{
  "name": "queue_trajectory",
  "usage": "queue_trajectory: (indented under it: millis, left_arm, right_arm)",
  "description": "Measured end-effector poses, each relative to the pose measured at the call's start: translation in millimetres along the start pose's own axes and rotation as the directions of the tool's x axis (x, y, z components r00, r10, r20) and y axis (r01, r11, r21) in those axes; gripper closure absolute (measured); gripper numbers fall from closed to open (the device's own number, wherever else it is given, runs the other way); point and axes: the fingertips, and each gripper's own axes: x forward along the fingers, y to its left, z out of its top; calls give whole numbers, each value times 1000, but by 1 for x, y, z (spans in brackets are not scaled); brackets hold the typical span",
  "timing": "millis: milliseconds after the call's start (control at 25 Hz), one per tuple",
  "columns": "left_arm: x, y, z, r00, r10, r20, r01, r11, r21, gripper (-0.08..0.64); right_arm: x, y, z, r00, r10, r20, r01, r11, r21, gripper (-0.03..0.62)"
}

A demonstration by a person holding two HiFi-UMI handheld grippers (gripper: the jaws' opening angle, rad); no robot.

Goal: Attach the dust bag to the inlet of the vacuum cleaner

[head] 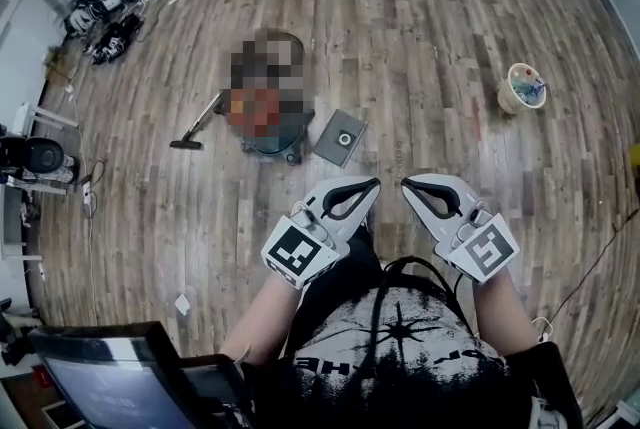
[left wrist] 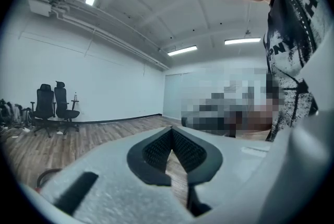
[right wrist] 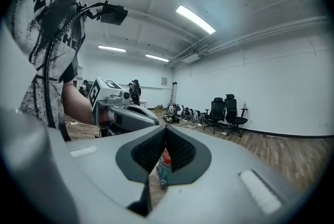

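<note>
Wood floor (head: 430, 27) carries everything. Vacuum cleaner (head: 272, 145) stands on it far ahead of me, left of centre, top partly masked. Can't make out the inlet from here. Its wand (head: 195, 129) lies on the floor to its left.

Dust bag (head: 340, 137) lies flat just right of the vacuum: grey, round opening facing up. Not attached yet.

Left tongs (head: 372, 185) and right tongs (head: 406, 184) are both closed tip to tip with nothing in either. I hold them side by side near my chest, well apart from the bag.

My read: the bag is light, floppy and easy to tear, and only the collar round the hole is likely stiff. I'd pinch the collar edge, one tongs per side, never the body.
</note>
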Motion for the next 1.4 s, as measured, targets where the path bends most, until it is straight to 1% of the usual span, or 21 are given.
queue_trajectory:
  millis: [160,280,520,680,880,1000,1040,1120,1200,1280,1400]
  left_arm:
    - [27,53,9,1000,-29,10,29,1000,-1,560]
    - [38,91,19,999,-39,15,40,999,-17,560]
    - [54,174,25,999,-34,34,34,999,16,560]
    - [62,211,30,999,-31,28,31,999,-13,560]
    - [73,251,37,999,-13,38,12,1000,25,560]
    - [73,272,37,999,27,21,-27,999,-24,560]
    - [73,278,38,999,41,16,-40,999,-29,560]
    - [74,292,41,998,64,4,-64,998,-11,560]
    - [76,305,40,994,107,-10,-107,994,6,560]
    - [74,322,36,981,195,-17,-196,980,-31,560]
    - [71,346,32,939,343,-31,-344,936,-76,560]
  right_arm:
    - [36,-50,1,1000,-16,-10,16,1000,1,584]
    - [69,-78,6,1000,-16,-7,16,1000,-2,584]
    - [132,-131,13,1000,-7,-7,7,1000,-13,584]
    - [160,-156,15,1000,-1,-19,0,1000,-20,584]
    - [191,-186,16,999,29,-21,-29,999,-22,584]
    - [210,-200,19,998,62,-25,-63,998,-22,584]
    - [216,-205,21,997,75,-22,-75,997,-18,584]
    - [229,-216,23,994,105,-14,-105,994,-6,584]
    - [245,-225,19,987,161,-6,-161,987,3,584]
    - [264,-230,12,968,252,-2,-252,968,12,584]
    - [288,-234,3,912,410,-3,-410,912,27,584]
